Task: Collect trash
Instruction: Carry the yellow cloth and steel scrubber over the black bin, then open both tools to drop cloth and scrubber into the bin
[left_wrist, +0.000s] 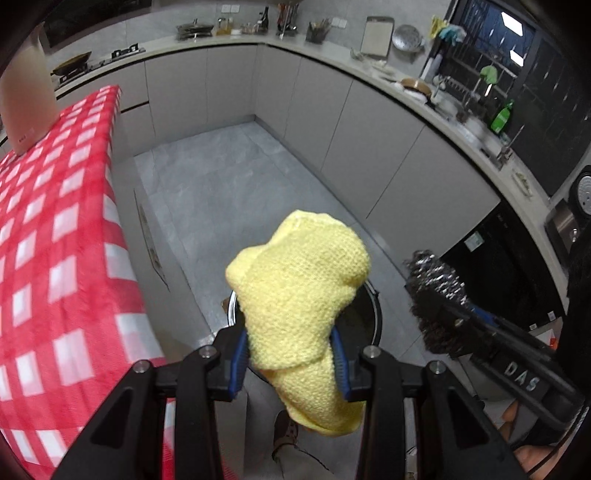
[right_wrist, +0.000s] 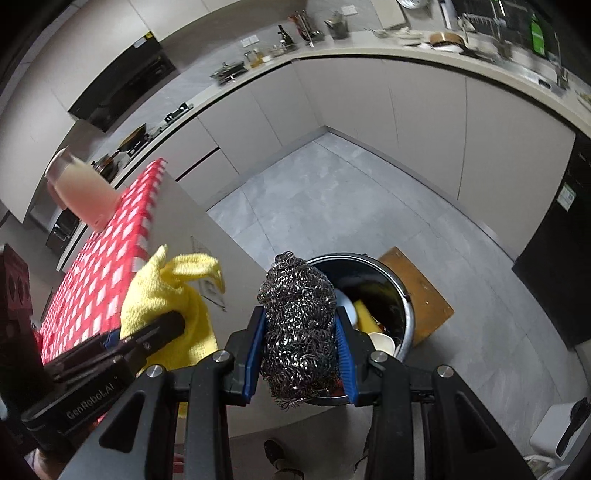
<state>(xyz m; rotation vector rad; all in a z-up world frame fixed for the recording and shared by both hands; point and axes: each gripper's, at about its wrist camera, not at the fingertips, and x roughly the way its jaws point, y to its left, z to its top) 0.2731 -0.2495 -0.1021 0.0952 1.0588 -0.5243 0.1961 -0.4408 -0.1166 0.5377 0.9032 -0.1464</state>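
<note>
My left gripper (left_wrist: 291, 347) is shut on a bunched yellow cloth (left_wrist: 299, 295), which hangs above a round metal trash bin (left_wrist: 373, 317) on the floor. In the right wrist view that cloth (right_wrist: 166, 302) shows at the left, pinched by the left gripper (right_wrist: 162, 328). My right gripper (right_wrist: 301, 343) is shut on a steel wool scrubber (right_wrist: 299, 325), held over the near rim of the bin (right_wrist: 406, 317). The bin holds a paper cup (right_wrist: 382, 343), a yellow item (right_wrist: 364, 314) and a white dish. The scrubber (left_wrist: 439, 295) and right gripper also appear at the right of the left wrist view.
A table with a red and white checked cloth (left_wrist: 55, 240) stands at the left, bearing a pale jug (right_wrist: 85, 195). A wooden board (right_wrist: 421, 291) lies under the bin. Grey cabinets (left_wrist: 369, 147) and a cluttered counter curve round the tiled floor (left_wrist: 221, 184). A shoe (right_wrist: 277, 454) shows below.
</note>
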